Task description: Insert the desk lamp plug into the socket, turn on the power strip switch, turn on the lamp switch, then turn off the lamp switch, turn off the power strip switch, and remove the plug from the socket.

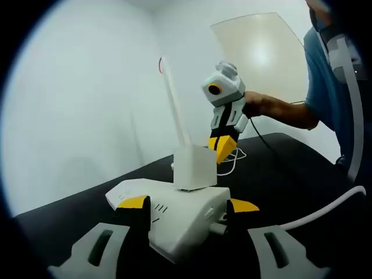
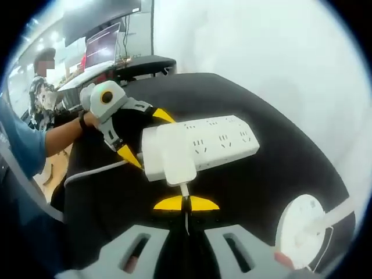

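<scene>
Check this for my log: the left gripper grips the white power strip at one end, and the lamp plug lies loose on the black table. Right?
No: the plug stands on the power strip, not loose on the table; the right gripper view shows it. The left gripper does grip one end.

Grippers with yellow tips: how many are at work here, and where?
2. The left gripper clamps one end of the power strip; the right gripper grips the white plug seated in that strip. None seems hidden.

Lamp base [image 2: 302, 231] cut off at edge.
</scene>
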### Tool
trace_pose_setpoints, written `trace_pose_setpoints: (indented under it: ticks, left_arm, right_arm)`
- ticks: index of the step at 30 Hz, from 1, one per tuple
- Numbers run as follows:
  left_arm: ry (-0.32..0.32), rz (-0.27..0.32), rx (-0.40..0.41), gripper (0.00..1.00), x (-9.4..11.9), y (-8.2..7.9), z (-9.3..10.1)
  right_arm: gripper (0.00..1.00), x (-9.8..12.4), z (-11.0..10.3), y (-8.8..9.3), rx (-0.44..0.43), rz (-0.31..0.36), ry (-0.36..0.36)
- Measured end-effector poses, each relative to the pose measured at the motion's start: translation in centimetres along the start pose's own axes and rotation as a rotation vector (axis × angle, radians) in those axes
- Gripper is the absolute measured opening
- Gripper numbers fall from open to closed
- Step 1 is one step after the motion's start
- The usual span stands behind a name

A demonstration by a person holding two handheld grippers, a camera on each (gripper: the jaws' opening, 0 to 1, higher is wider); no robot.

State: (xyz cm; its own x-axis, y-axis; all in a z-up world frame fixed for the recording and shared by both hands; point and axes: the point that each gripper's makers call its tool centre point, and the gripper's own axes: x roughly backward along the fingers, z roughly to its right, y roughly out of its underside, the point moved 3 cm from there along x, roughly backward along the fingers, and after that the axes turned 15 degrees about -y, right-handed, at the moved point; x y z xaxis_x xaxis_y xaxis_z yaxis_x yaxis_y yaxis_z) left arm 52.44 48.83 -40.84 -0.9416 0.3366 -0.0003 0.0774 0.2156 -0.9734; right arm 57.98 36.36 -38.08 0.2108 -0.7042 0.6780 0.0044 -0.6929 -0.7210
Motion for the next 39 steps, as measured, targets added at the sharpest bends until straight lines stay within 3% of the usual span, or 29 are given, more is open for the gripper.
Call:
trace_pose_setpoints:
  ticks: [7, 10, 13, 18, 20, 25, 34, 39]
  left_arm:
    - [0.001, -0.004, 0.003, 0.50, 0.0, 0.0, 0.1]
    - [0.002, -0.004, 0.002, 0.50, 0.0, 0.0, 0.1]
    - [0.001, -0.009, 0.001, 0.50, 0.0, 0.1, 0.1]
    - [0.002, -0.012, -0.001, 0.50, 0.1, 0.0, 0.1]
    - [0.001, -0.011, 0.003, 0.50, 0.1, 0.0, 0.0]
    - [0.003, -0.006, 0.002, 0.50, 0.0, 0.1, 0.0]
    - [0.003, -0.002, -0.003, 0.49, 0.0, 0.1, 0.0]
    - [0.003, -0.004, -0.002, 0.49, 0.0, 0.1, 0.1]
  right_arm:
    - [0.03, 0.5, -0.4, -0.8, 0.032, -0.052, -0.011]
    - [0.03, 1.0, -0.6, -2.0, 0.052, -0.056, -0.021]
    - [0.03, 1.0, -0.5, -2.3, 0.085, -0.135, -0.028]
    - [0.02, 1.2, -0.8, -3.8, 0.091, -0.139, -0.046]
    - [0.02, 1.1, -0.9, -3.7, 0.108, -0.169, -0.041]
    - [0.02, 1.0, -0.8, -2.7, 0.117, -0.171, -0.029]
    - [0.02, 0.5, -0.2, -0.8, 0.050, -0.083, -0.027]
    - [0.02, -0.5, 0.1, 0.3, 0.041, -0.119, -0.016]
